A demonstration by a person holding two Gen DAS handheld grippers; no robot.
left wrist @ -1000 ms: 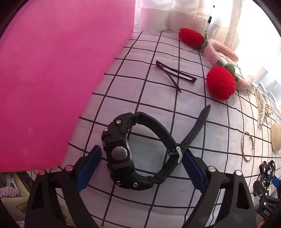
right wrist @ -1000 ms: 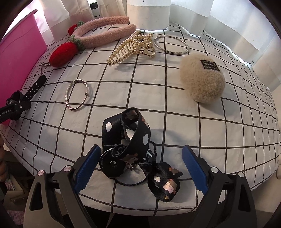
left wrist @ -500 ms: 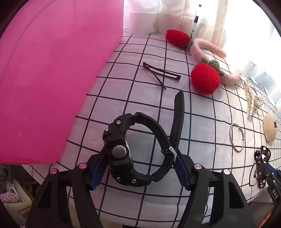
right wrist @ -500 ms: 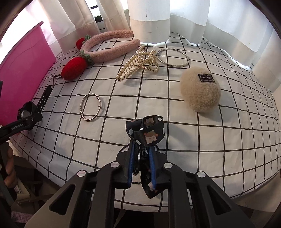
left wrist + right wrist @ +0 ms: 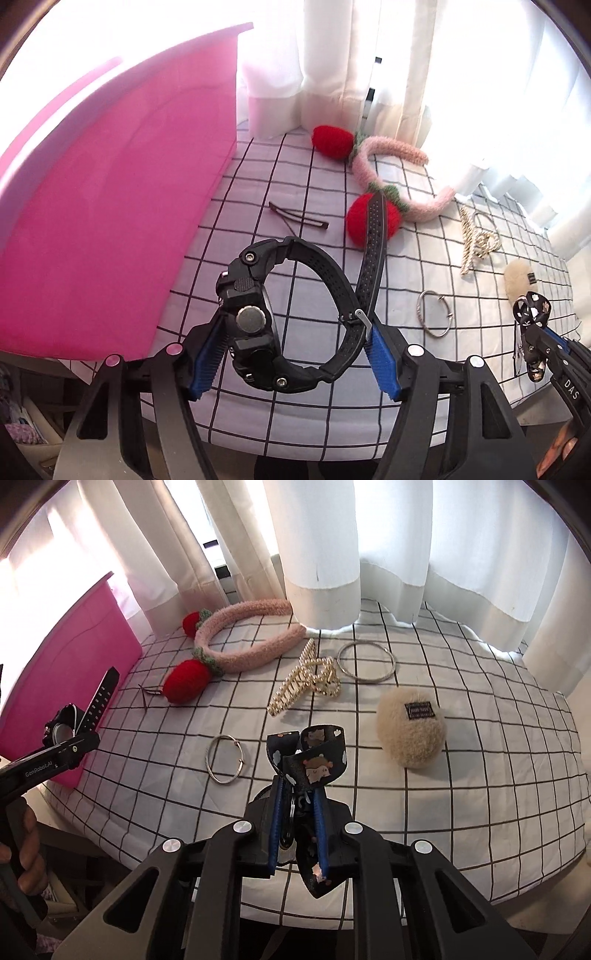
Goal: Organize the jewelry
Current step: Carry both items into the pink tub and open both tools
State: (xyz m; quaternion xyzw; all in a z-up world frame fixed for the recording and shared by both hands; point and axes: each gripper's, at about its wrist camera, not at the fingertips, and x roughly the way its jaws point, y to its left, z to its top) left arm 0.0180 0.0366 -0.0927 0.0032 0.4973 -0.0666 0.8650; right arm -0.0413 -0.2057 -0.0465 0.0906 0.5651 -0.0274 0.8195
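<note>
Tools grip one item each: left tool (image 5: 293, 360) one watch (image 5: 280, 314), right tool (image 5: 297, 827) one patterned bow (image 5: 310, 764).

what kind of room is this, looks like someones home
Probably a bedroom or similar home room: white curtains hang behind a surface under a grid-checked cloth, strewn with accessories like a fuzzy pink headband.
</note>
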